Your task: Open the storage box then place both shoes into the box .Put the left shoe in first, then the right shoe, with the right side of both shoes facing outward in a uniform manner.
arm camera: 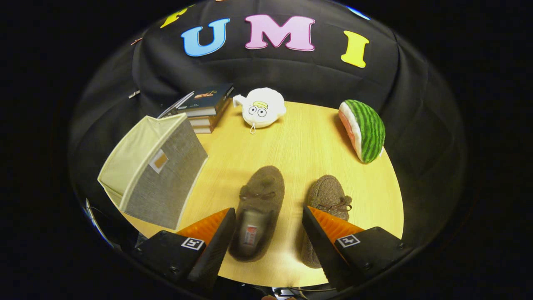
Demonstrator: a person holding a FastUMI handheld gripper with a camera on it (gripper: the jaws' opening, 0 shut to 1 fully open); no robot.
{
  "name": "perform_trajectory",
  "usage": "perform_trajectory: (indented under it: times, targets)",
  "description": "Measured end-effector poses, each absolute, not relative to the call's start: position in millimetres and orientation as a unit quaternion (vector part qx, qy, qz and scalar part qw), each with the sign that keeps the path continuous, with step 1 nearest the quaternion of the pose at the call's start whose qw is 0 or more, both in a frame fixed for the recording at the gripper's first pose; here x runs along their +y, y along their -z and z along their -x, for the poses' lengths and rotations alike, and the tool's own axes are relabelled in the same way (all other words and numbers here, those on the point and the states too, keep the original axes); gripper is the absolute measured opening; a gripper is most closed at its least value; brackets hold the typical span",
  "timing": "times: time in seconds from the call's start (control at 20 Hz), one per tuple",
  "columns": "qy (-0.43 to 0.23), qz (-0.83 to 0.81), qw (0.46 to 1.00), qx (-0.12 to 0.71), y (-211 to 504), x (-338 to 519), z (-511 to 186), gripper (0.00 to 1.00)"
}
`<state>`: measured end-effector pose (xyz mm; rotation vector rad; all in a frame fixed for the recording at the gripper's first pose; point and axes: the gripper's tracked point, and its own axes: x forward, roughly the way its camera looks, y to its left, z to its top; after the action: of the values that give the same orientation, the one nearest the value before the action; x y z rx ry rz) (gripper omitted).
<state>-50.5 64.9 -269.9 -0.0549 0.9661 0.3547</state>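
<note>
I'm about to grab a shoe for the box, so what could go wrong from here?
The open gripper straddles one brown shoe, and the other shoe lies close beside it under one finger, so closing might snag both or take the wrong one first. The storage box sits at the table edge, so a push could tip it off.

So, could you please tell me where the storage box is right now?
In the gripper view, the storage box sits on the wooden table, tipped on its side, beyond the fingers of the open hand-held gripper, just in front of the stacked books.
</note>
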Motion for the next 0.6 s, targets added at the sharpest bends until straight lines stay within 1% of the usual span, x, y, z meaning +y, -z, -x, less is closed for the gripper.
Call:
perform_trajectory:
  times: [0.2,0.3,0.4,0.45,0.5,0.55,0.6]
  targets:
    - [-0.18,0.051,0.846,0.499,316,57,48,0.99]
    - [-0.18,0.051,0.847,0.498,334,60,39,0.99]
    - [-0.182,0.042,0.84,0.509,348,66,34,0.95]
    - [-0.18,0.035,0.838,0.513,352,69,32,0.88]
    - [-0.173,0.024,0.838,0.517,355,71,27,0.84]
    - [-0.17,0.007,0.835,0.523,357,76,25,0.72]
    - [-0.167,-0.008,0.829,0.534,360,79,26,0.67]
